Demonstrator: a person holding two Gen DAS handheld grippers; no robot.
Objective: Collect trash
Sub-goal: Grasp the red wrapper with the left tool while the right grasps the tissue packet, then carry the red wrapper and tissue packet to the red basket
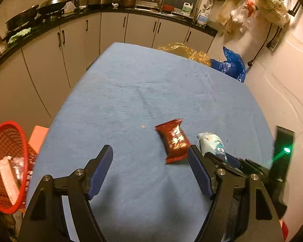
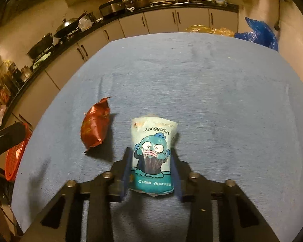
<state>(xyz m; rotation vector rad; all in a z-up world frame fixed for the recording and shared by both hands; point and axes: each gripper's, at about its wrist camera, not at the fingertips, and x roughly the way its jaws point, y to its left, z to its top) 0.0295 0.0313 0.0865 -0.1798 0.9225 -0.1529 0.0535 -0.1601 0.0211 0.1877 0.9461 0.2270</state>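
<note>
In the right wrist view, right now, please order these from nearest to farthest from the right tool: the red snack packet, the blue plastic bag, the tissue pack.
1. Tissue pack: between the fingers of the right tool.
2. Red snack packet: on the blue tablecloth, left of the tool.
3. Blue plastic bag: beyond the table's far right corner.

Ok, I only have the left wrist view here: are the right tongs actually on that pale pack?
Observer: Yes, the right tongs are shut on the pack, gripping it from both sides.
Operator: What is it?
Observer: A pale blue pack printed with a cartoon fish and the word "Hangyodon".
Operator: How deep is the grip?
Observer: Its lower half sits between the tongs; the top half sticks out ahead.
</note>
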